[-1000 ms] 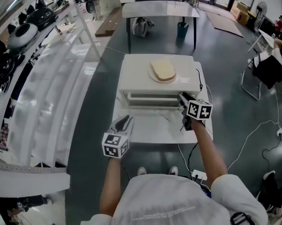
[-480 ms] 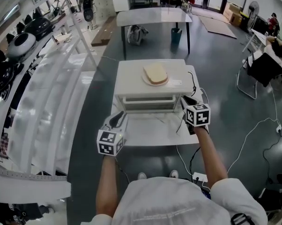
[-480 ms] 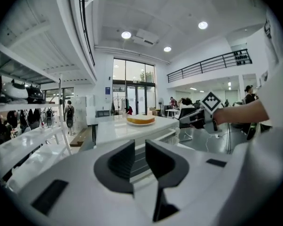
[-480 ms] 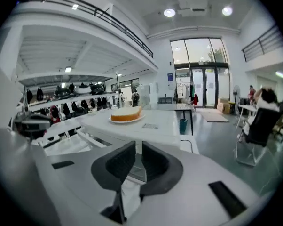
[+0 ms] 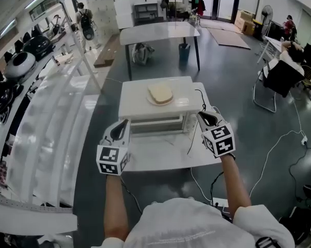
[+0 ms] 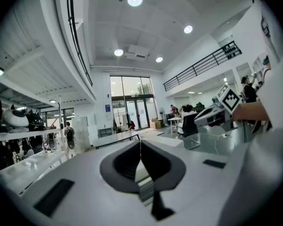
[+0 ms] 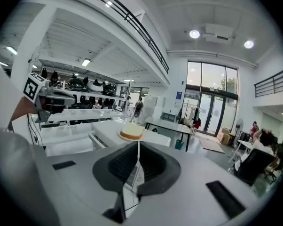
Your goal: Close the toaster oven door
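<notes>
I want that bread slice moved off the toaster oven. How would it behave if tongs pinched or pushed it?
The bread slice looks thick and soft, so it is probably light and might squash under a hard pinch. It lies flat on a plate atop the toaster oven, so it should not roll, though a push may slide the plate too.

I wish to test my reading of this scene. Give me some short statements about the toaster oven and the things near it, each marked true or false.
1. The bread lies on a plate on top of the toaster oven. True.
2. The oven door hangs open. False: it looks closed.
3. The left gripper grips the door. False: its jaws are together on nothing, beside the oven.
4. A cable crosses the table right of the oven. True.
</notes>
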`<state>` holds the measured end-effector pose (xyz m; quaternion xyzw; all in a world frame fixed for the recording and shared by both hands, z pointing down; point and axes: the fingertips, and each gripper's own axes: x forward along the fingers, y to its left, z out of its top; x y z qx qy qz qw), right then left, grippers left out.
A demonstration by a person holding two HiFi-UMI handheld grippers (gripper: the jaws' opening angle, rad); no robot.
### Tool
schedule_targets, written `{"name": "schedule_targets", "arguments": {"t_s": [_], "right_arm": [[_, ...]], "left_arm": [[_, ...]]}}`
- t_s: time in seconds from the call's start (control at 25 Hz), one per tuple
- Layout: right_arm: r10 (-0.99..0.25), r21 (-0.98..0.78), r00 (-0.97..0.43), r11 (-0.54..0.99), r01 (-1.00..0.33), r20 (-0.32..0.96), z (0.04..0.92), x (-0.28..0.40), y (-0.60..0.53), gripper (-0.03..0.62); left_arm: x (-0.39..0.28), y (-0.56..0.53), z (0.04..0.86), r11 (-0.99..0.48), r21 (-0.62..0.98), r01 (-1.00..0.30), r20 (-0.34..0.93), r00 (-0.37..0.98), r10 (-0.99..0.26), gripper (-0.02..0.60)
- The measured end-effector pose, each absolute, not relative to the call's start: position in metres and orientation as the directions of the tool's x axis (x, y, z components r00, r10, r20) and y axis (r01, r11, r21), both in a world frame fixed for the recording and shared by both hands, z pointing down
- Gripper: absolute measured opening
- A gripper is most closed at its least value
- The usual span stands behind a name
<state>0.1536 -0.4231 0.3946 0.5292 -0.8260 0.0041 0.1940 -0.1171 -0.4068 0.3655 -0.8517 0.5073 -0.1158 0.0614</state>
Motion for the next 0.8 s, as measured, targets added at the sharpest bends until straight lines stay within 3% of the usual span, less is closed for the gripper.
{"name": "schedule_targets", "arguments": {"t_s": [0.4,0.8], "right_arm": [[-0.873,0.286,-0.433,0.484,-0.827,0.224,0.329,0.136,-0.387,0.018],[-0.859,0.33,-0.456,0.511,-0.794,0.231,0.329,0.125,-0.381,0.015]], "left_arm": [[-0.087,-0.383,0.316,-0.511,-0.286,-0.811,0.058,0.517,-0.854,0.02],[-0.073,-0.374,0.311,-0.523,-0.273,-0.807,0.046,0.532,-0.845,0.02]]}}
